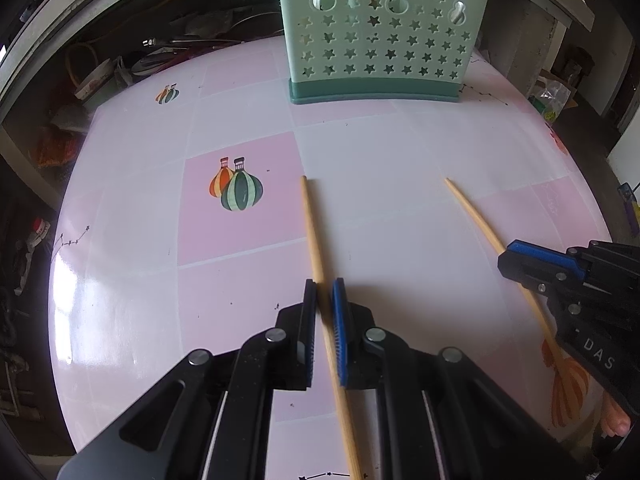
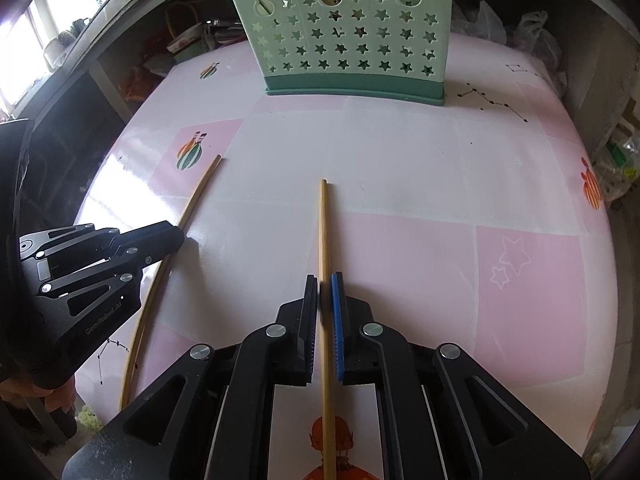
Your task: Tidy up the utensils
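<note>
Two chopsticks remain out of the rack, so sorting looks barely begun. The left gripper (image 1: 323,286) has its jaws clamped on the left chopstick (image 1: 311,224), the right gripper (image 2: 325,280) on the right chopstick (image 2: 322,224), both low over the worktop (image 2: 400,168). Beyond stands the green utensil holder (image 1: 380,40), its contents unclear through the cut-outs.

The left gripper (image 1: 323,292) pinches a wooden chopstick (image 1: 313,232) on the pink table (image 1: 400,168). The right gripper (image 1: 508,256) pinches another chopstick (image 1: 472,212) nearby. A green basket (image 1: 376,40) with star holes stands behind.
</note>
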Demonstrator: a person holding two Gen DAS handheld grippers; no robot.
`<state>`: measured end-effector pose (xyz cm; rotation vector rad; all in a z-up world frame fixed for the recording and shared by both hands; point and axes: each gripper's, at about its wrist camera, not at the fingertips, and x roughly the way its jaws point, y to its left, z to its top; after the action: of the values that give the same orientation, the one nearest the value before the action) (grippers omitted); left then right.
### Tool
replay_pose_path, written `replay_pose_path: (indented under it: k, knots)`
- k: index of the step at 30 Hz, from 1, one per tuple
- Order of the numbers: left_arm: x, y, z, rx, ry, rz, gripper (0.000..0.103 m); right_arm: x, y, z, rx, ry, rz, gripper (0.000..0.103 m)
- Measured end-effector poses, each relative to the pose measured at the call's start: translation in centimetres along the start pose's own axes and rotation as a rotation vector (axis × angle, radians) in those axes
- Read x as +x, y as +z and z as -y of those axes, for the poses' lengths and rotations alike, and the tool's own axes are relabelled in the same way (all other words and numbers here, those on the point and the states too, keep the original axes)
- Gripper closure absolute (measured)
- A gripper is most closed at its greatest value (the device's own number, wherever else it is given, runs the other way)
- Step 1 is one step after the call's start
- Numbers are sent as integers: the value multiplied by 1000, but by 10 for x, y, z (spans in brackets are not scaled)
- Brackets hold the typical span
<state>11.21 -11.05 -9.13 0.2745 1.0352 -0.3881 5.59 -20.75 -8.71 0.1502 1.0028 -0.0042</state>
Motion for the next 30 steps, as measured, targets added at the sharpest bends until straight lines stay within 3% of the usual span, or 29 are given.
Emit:
replay_pose_path:
  k: [30]
  knots:
    - [1,4,1,5,4,13,95,2,1,-1,-3,-4,0,96]
